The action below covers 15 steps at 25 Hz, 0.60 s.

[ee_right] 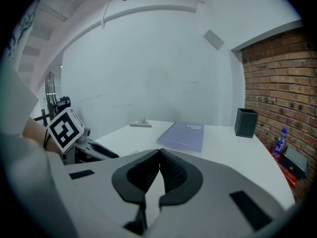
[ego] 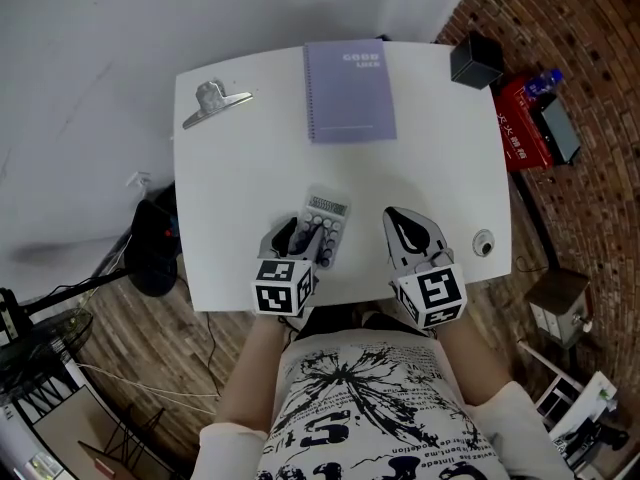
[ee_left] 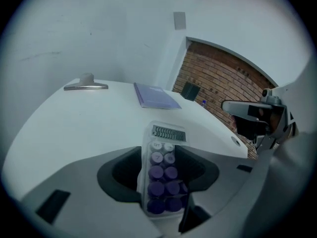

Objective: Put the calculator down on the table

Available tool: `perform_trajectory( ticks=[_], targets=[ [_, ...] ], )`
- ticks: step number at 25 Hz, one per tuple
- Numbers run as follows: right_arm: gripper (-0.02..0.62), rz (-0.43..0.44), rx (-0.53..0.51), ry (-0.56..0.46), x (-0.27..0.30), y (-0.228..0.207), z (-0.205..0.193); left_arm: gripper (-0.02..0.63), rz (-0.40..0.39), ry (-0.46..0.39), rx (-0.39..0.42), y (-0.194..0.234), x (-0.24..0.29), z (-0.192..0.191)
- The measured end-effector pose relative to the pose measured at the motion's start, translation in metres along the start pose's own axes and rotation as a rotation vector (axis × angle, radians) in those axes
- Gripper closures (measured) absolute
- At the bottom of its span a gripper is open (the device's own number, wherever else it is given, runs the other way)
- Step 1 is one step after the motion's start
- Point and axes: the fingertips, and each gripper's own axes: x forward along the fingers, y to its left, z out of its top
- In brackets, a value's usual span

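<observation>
The calculator (ego: 325,223) is in the left hand-held gripper (ego: 308,236), near the near edge of the white surface (ego: 240,188), a little left of its middle. In the left gripper view the two dark jaws close on the long sides of the calculator (ee_left: 166,177). It lies face up, with its purple keys between the jaws and its display end pointing far, past the tips. Whether its underside touches the surface cannot be told.

The right hand-held gripper (ego: 408,230) is just right of the calculator, over the same near part of the surface. In its own view the right hand-held gripper (ee_right: 159,152) has its jaws together at the tips, with nothing between them.

A purple spiral notebook (ego: 349,90) lies flat at the far edge, near the middle. A metal clip (ego: 213,101) lies at the far left corner, well apart from the notebook. A small round object (ego: 484,242) sits near the right edge.

A black open-topped box (ego: 476,60) stands upright at the far right corner. Its inside does not show in any view, so its contents cannot be told. Right of the surface and below it is a red box (ego: 522,123) with a blue-capped bottle (ego: 545,80) at its far end. Whether the bottle is in the red box or beside it cannot be told.
</observation>
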Motion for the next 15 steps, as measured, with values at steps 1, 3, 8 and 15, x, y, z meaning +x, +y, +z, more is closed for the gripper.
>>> perform_trajectory(
  ticks=[1,3,8,15],
  targets=[
    [0.581,-0.002,-0.001,0.001,0.001,0.000,0.001,0.385,-0.007,0.006,0.001,0.001,0.001,0.000],
    [0.580,-0.007,-0.004,0.001,0.003,0.001,0.002,0.385,-0.019,0.014,-0.001,0.001,0.002,0.001],
    [0.580,-0.025,-0.007,-0.022,-0.006,-0.001,0.013,0.383,-0.020,-0.070,0.042,-0.003,-0.018,0.028],
    [0.581,-0.016,-0.022,-0.113,-0.047,0.003,0.048,0.462,-0.048,-0.306,0.161,-0.042,-0.091,0.109]
  ],
)
